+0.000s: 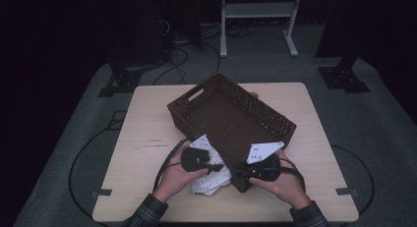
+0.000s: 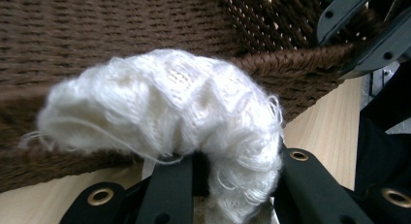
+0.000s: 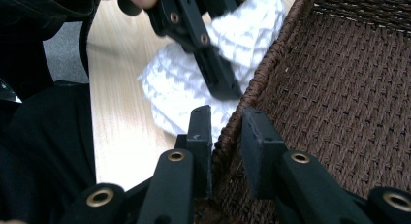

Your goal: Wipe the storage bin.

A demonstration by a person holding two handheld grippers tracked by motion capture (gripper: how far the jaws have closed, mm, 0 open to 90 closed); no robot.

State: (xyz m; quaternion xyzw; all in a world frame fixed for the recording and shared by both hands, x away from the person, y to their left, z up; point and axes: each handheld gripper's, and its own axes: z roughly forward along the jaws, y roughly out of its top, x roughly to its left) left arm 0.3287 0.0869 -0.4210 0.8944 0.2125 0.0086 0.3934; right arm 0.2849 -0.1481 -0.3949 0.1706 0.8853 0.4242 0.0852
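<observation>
Left tool [image 2: 228, 185] clamping white knit cloth [image 2: 165, 112] that hides its tips, right tool [image 3: 227, 136] pinching basket [image 3: 339, 88] rim.

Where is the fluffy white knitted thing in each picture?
High view: the white knit lies low in the middle, beside the left gripper.
Left gripper view: it bulges across the middle, clamped between the jaws.
Right gripper view: top middle, outside the basket.
Shared landmark: the brown woven basket, whose near wall the right gripper pinches.
</observation>
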